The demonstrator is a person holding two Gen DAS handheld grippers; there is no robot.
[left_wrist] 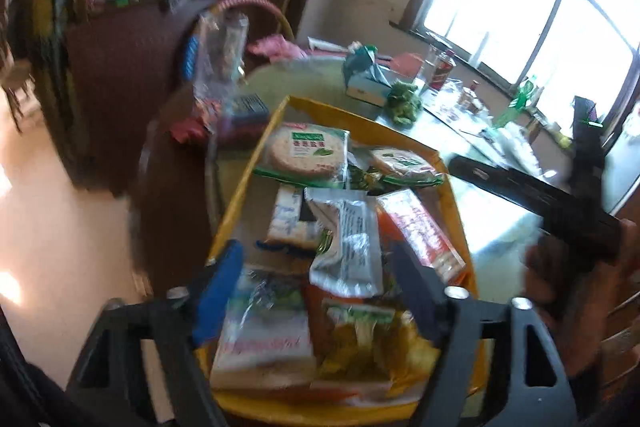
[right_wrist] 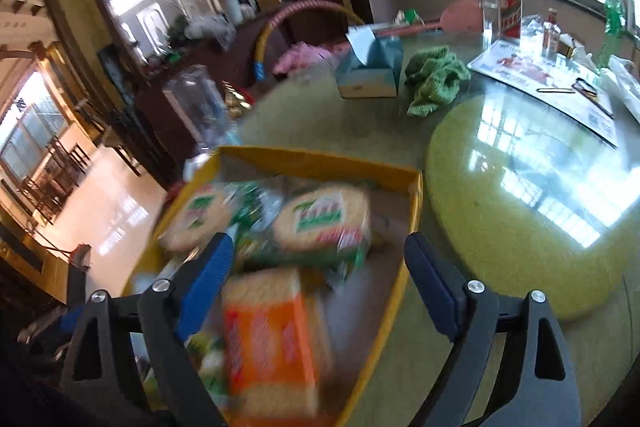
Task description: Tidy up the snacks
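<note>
A yellow box (left_wrist: 240, 183) on the green table holds several snack packs: round cracker packs (left_wrist: 308, 155), a silver pack (left_wrist: 352, 247), an orange pack (left_wrist: 420, 231) and a chips bag (left_wrist: 372, 343). My left gripper (left_wrist: 316, 267) hangs open and empty above the box's near end. In the right wrist view the same yellow box (right_wrist: 416, 195) holds round cracker packs (right_wrist: 324, 219) and an orange cracker pack (right_wrist: 268, 339). My right gripper (right_wrist: 320, 255) is open and empty above the box. The right gripper's black body (left_wrist: 560, 203) shows at the right of the left wrist view.
A tissue box (right_wrist: 372, 67), a green cloth (right_wrist: 436, 79), bottles (right_wrist: 508, 11) and papers (right_wrist: 540, 75) lie on the table's far side. A round green glass turntable (right_wrist: 532, 211) sits right of the box. A chair with a hoop (right_wrist: 276, 23) stands behind.
</note>
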